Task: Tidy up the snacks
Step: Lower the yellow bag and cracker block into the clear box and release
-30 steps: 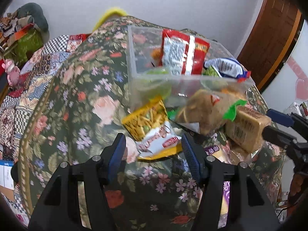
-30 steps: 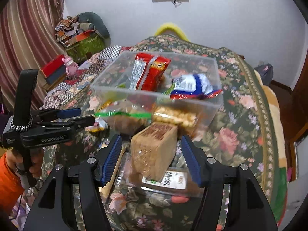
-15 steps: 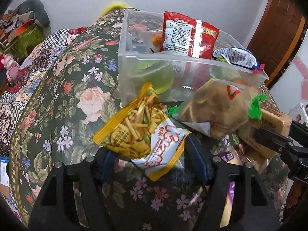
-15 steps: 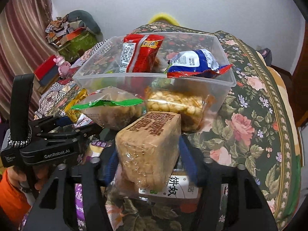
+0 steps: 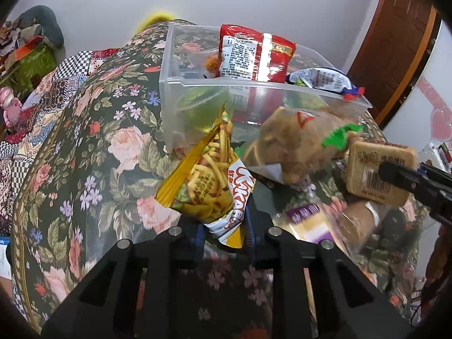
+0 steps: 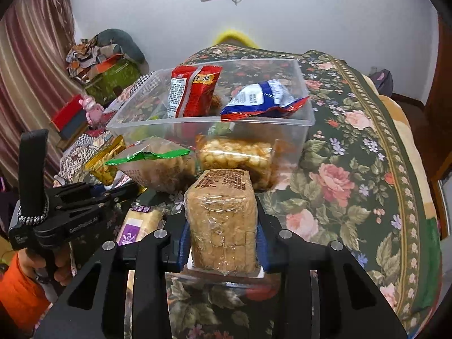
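My left gripper (image 5: pixel 224 233) is shut on the lower end of a yellow bag of snack sticks (image 5: pixel 209 178), which stands tilted up from the floral cloth. My right gripper (image 6: pixel 221 243) has its jaws closing, and both blue pads press the sides of a tan wrapped biscuit block (image 6: pixel 223 226); the left wrist view shows this block (image 5: pixel 378 172) off the cloth. Just beyond stands a clear bin (image 6: pixel 305 118) holding a red packet (image 6: pixel 192 93) and a blue-white packet (image 6: pixel 262 99). The left gripper (image 6: pixel 127 190) shows at the left.
In front of the bin lie a brown bag with a green seal (image 6: pixel 158 163) and a bag of puffed corn (image 6: pixel 234 155). A purple-labelled pack (image 6: pixel 138 223) lies between the grippers. A hand in an orange sleeve (image 6: pixel 17 291) holds the left tool. Bare floral cloth (image 6: pixel 353 197) stretches right.
The left jaws went from wide open around the yellow bag to shut on it, and the bag tipped up. The right jaws narrowed onto the tan block, which now fills the gap.
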### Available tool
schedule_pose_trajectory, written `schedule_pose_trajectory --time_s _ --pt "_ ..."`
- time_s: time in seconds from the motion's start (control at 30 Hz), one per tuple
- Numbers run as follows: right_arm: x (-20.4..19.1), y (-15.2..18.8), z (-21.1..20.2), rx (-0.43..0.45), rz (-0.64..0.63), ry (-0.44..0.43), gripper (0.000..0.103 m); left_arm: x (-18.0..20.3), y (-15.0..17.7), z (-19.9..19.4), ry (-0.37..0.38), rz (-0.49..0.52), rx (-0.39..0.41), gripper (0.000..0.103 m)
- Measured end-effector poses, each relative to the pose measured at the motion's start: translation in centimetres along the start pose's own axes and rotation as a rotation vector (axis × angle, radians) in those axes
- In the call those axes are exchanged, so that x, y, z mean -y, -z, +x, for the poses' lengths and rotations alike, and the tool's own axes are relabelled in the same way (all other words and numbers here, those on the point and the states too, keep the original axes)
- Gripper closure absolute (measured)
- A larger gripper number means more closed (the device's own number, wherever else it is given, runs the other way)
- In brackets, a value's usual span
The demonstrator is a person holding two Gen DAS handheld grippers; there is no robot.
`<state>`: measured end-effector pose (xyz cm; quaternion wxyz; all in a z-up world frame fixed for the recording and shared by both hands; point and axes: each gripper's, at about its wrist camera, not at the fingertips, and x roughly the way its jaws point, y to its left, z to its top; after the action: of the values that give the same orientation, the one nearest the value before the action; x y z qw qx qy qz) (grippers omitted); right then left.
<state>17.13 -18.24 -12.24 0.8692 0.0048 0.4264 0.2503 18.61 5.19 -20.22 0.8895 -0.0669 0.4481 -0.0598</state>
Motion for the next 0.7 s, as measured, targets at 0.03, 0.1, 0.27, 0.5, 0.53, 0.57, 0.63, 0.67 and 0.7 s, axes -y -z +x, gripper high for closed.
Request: schedule_pose_trajectory --time_s 0.03,0.1,0.27,0.5,0.53,0.57,0.63,0.67,0.7 --pt "0.1 0.0 -0.3 0.006 0.002 0.001 0.069 0.0 0.2 -0.5 0.002 0.001 0.003 0.079" --pt "0.3 -0.3 -1.0 0.023 0.003 0.009 0.069 0.1 0.3 -1.5 0.002 0.006 0.015 0.079" --pt "0.6 -1.2 -2.7 0.068 0.006 0.016 0.069 0.2 -0.5 -3.8 0.016 -0.002 0.057 0.079" --pt "0.5 -3.2 -4.9 0.151 -0.018 0.024 0.07 0.9 -2.9 -6.6 0.029 0.021 0.137 0.079" --pt "0.6 -3.7 -5.1 0.164 -0.021 0.024 0.07 1.1 -3.3 -6.9 0.03 0.024 0.147 0.079" --pt "0.6 -4.1 -5.2 0.176 -0.023 0.023 0.07 1.1 -3.8 -7.1 0.032 0.028 0.155 0.079" --pt "0.4 -5.0 -5.3 0.194 -0.031 0.026 0.07 1.2 -5.1 -7.2 0.037 0.03 0.169 0.079" --pt "0.3 -5.5 -5.2 0.204 -0.036 0.028 0.07 1.2 -5.6 -7.2 0.04 0.031 0.174 0.079" --pt "0.2 -5.9 -5.1 0.212 -0.042 0.03 0.07 1.2 -6.3 -7.2 0.04 0.034 0.182 0.079"
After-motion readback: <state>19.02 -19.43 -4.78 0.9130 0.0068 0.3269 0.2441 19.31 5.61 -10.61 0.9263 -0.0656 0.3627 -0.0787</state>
